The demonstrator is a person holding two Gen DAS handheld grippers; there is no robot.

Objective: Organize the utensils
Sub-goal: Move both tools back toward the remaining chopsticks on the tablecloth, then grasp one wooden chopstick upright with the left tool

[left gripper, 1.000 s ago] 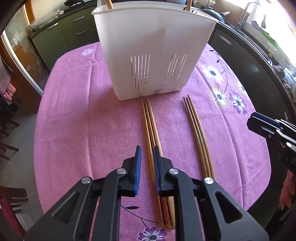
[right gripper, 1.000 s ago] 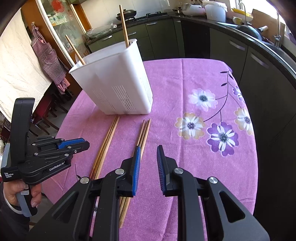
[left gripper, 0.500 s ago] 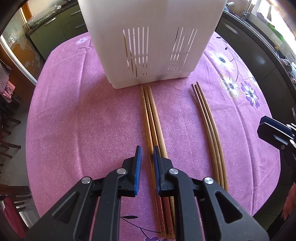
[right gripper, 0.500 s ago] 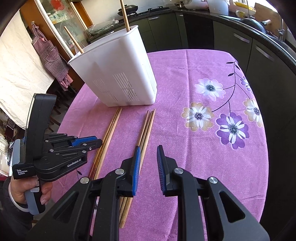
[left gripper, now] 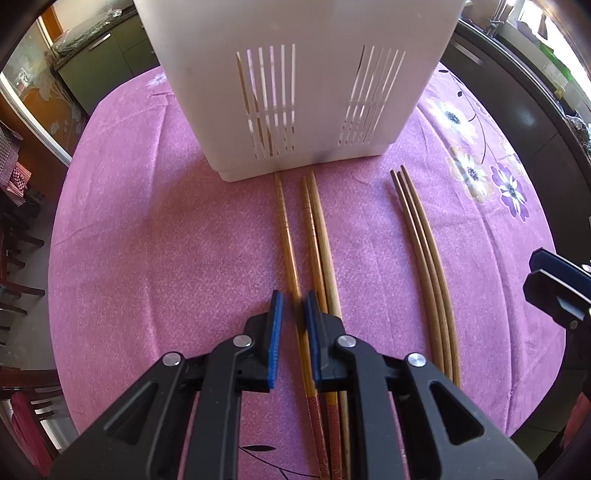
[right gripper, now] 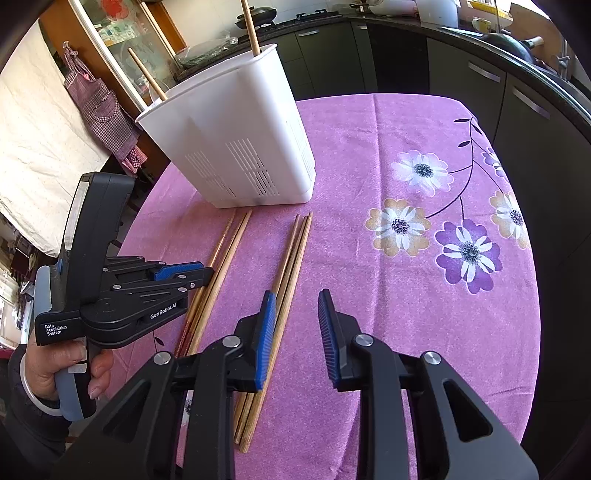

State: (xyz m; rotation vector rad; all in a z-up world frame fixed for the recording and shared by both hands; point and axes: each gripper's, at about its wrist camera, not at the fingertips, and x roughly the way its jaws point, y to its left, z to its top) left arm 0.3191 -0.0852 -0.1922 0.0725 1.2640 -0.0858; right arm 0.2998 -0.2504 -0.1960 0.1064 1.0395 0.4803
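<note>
Two chopsticks [right gripper: 252, 27] already stand in the white bin [right gripper: 236, 147]; six more lie on the pink worktop [left gripper: 147, 258] in two bundles, pale ones [left gripper: 317, 236] and darker ones [left gripper: 424, 251] (slim, tapered wood). Left tool [left gripper: 293, 314] is clamped on one pale chopstick [left gripper: 286, 229], splitting it from its mates. Right tool [right gripper: 297, 317] is opening beside the darker bundle, holding nothing.

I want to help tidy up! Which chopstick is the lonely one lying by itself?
Find the tall white holder on the pink tablecloth. Two bunches of chopsticks lie in front of it. In the left bunch, one chopstick has slid away from its two partners; it lies farthest left, between the left gripper's fingers.
</note>
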